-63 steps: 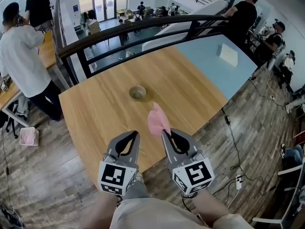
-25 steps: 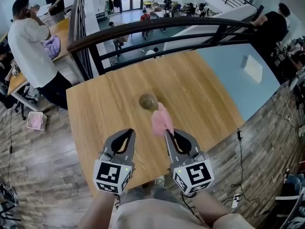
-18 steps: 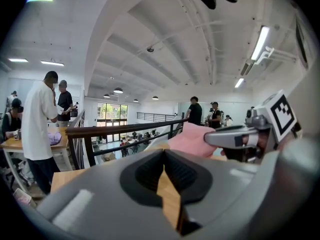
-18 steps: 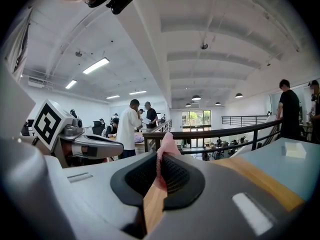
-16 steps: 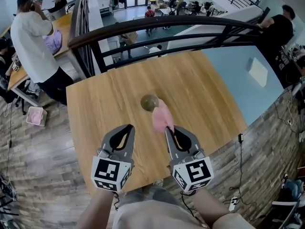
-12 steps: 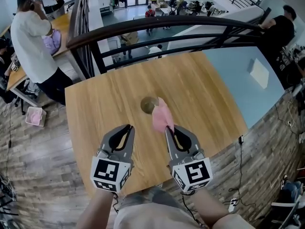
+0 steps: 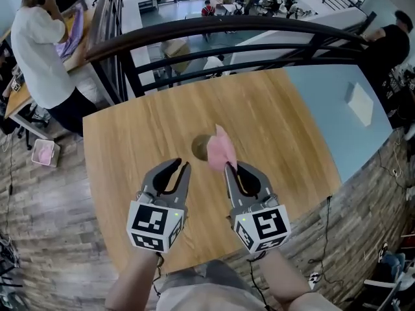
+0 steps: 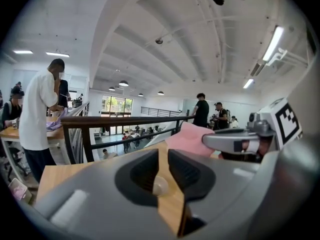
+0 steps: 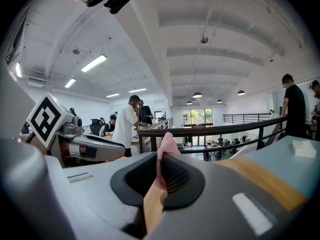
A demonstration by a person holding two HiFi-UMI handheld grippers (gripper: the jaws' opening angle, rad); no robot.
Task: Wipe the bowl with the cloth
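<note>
Right hand-held gripper (image 7: pixel 228 168) clamped on cloth (image 7: pixel 220 149), just beside bowl (image 7: pixel 199 146) on counter (image 7: pixel 130 135). Left hand-held gripper (image 7: pixel 183 166) opening, nothing between jaws.

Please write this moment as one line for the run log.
left tongs: opening, empty | right tongs: shut on cloth | bowl: on table, partly behind cloth

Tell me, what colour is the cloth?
Pink. The cloth shows best in the head view, pinched in the right gripper above the wooden table.
</note>
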